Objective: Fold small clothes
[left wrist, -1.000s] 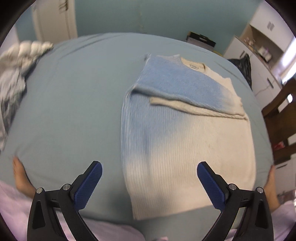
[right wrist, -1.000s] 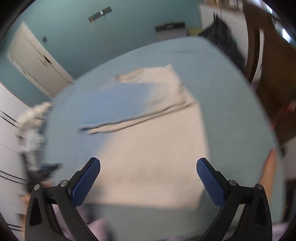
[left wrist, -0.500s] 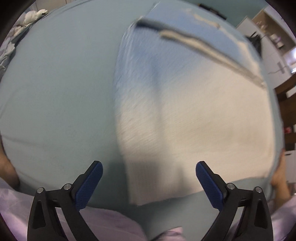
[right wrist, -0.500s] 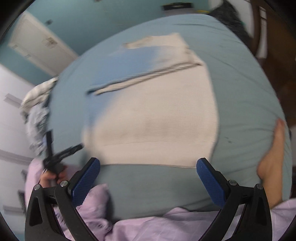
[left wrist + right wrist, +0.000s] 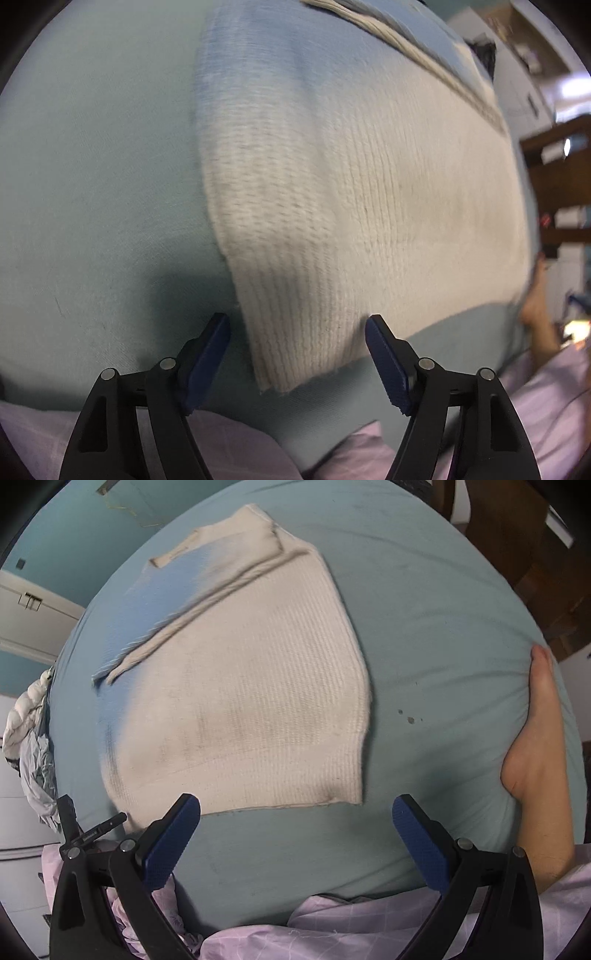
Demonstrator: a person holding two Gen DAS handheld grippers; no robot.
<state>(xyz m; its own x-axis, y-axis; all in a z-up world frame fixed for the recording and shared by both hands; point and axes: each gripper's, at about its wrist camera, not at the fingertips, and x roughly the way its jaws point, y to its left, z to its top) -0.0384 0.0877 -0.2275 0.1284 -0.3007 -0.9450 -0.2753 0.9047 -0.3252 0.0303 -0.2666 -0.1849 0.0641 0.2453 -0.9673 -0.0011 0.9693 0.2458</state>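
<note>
- Sweater (image 5: 236, 698), cream knit fading to light blue on one side, lies flat on the teal bed sheet (image 5: 436, 620); sleeves folded across the upper part, near the collar.
- Left gripper (image 5: 297, 334) points steeply down over the sweater's near left corner. Jaws have just been closing in but are not shut; the corner of the hem sits between the blue pads (image 5: 384, 354). Left pad hangs just off the sweater's side edge, over bare sheet; right pad is over the knit near the hem. Cannot tell whether either pad touches the cloth yet.
- Right gripper (image 5: 295, 834) hangs above bare sheet just in front of the bottom hem, jaws spread wide, nothing between them. The sweater's near right corner lies just beyond the gap, between the two pads as seen from the right wrist.
- Bare foot (image 5: 535, 746) rests at the right edge of the bed, well apart from the sweater.
- Crumpled white and grey clothes (image 5: 33, 734) piled at the far left edge.
- Lilac checked fabric (image 5: 369, 934) along the near edge.
</note>
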